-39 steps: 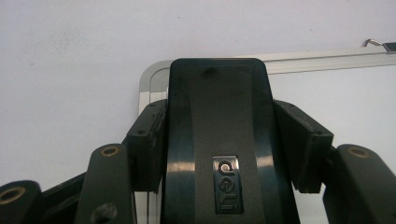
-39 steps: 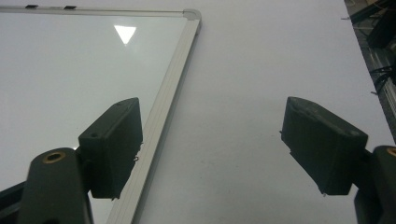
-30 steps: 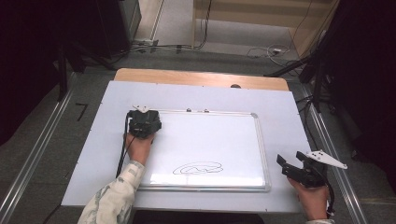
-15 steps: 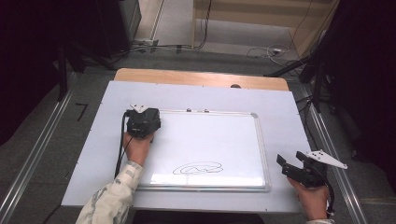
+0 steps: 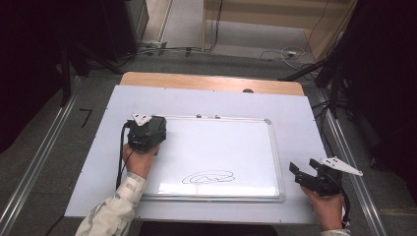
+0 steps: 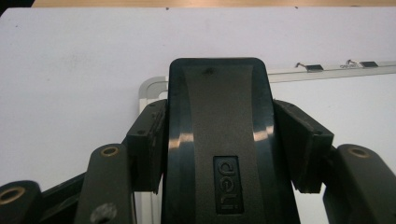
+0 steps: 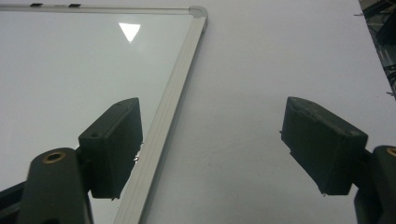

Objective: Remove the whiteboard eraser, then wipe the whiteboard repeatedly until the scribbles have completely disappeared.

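Note:
My left gripper (image 5: 146, 132) hovers over the top left corner of the whiteboard (image 5: 221, 147), shut on a black board eraser (image 6: 219, 140). In the left gripper view the eraser stands between both pads, and its "deli" label faces the camera. A black scribble (image 5: 209, 177) marks the board near its front edge. My right gripper (image 5: 307, 174) rests off the board's lower right corner. In the right gripper view the jaws of my right gripper (image 7: 219, 140) stand wide open with nothing between them, and the left finger (image 7: 112, 140) lies over the board's frame (image 7: 168, 107).
The whiteboard lies on a white sheet (image 5: 98, 147) that covers a wooden table (image 5: 206, 81). Two small clips (image 5: 206, 116) sit on the board's top frame. Metal rails (image 5: 39, 162) run along both sides, and cables (image 5: 275, 51) lie on the floor beyond.
My left gripper has lifted a little with the eraser and shifted slightly over the board's corner. The right gripper has not moved.

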`<state>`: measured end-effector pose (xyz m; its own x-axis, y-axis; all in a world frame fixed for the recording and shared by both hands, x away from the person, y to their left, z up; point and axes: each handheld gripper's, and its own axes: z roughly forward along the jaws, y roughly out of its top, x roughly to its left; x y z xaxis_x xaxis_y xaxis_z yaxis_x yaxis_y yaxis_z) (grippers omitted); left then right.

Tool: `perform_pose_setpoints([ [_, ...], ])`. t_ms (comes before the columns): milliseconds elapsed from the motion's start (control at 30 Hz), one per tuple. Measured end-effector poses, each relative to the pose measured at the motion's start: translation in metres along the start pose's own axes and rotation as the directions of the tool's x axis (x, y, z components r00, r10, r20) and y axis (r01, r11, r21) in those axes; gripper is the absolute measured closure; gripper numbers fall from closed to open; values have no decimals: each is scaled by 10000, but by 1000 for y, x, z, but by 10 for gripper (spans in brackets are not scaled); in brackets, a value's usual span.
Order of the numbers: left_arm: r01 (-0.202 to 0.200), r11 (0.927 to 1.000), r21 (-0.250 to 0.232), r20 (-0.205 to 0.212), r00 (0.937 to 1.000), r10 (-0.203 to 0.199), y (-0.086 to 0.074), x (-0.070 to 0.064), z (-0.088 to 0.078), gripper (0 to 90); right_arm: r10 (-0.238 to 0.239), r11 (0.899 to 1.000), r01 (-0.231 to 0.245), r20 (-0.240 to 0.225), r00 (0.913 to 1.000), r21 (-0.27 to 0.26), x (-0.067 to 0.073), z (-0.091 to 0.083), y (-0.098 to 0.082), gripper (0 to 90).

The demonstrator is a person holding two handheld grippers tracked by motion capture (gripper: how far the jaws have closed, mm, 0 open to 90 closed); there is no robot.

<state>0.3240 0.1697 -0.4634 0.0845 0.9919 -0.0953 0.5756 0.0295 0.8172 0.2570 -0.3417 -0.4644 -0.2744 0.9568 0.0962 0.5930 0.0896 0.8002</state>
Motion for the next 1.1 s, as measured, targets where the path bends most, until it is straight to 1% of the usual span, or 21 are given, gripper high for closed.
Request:
perform_pose_setpoints([
  [33,0,10000,0,0,10000,0,0,0,0,408,-11,10000,11,-38,10000,-16,0,0,0,193],
  [133,180,9998,21,3,9998,-180,-1,4,-2,407,7,10000,-7,-61,10000,-26,0,0,0,192],
  [200,160,9999,3,-26,9999,-160,-2,4,-3,408,38,10000,-38,-78,10000,-20,0,0,0,193],
  [600,36,10000,-60,106,9999,-35,-4,0,-9,407,-17,10000,17,-76,10000,3,1,0,0,193],
  [833,-88,10000,-47,282,9996,90,-7,-6,-11,407,-43,10000,43,-43,10000,33,1,1,1,193],
  [1033,-367,9993,121,535,9979,360,-15,-17,-13,407,-33,10000,33,-25,10000,-30,1,-1,1,193],
  [1100,-337,9993,166,589,9977,326,-17,-20,-12,407,-58,10000,58,-18,10000,-18,2,-1,1,193],
])
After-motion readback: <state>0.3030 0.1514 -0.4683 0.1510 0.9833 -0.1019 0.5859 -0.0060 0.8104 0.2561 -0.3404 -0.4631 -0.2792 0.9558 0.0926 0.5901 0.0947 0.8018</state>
